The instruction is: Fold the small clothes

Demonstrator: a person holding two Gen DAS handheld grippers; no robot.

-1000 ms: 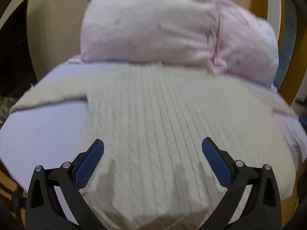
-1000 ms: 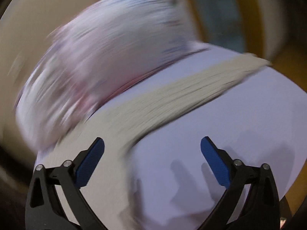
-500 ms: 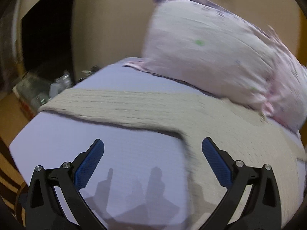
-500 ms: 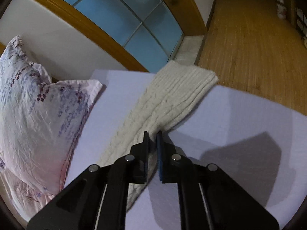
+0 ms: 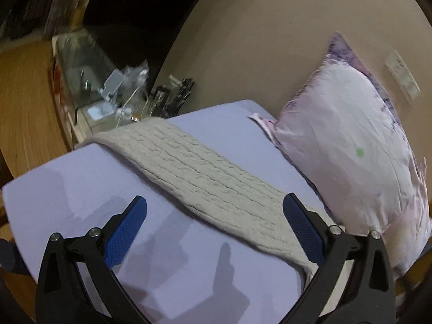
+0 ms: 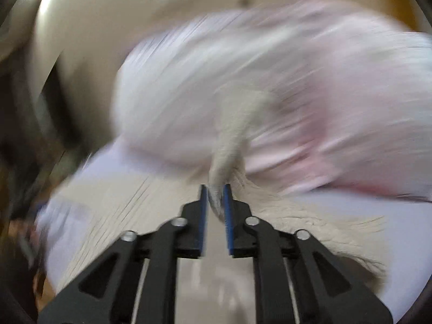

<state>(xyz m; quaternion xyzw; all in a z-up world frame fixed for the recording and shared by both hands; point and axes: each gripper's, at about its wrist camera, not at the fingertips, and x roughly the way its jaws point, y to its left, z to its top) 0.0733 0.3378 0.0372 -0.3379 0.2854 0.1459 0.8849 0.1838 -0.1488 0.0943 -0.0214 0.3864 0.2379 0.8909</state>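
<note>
two grippers: left gripper (image 5: 214,225) spread above sleeve (image 5: 205,172); right gripper (image 6: 215,205) pinching sweater (image 6: 232,140)

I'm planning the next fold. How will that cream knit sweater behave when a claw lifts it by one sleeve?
Probably floppy: the sleeve pinched in the right claw droops in a limp fold. The sweater lies flat and follows the bedsheet, so it likely drags rather than slides stiffly. Its thick cable knit suggests some weight, so one sleeve may stretch.
</note>
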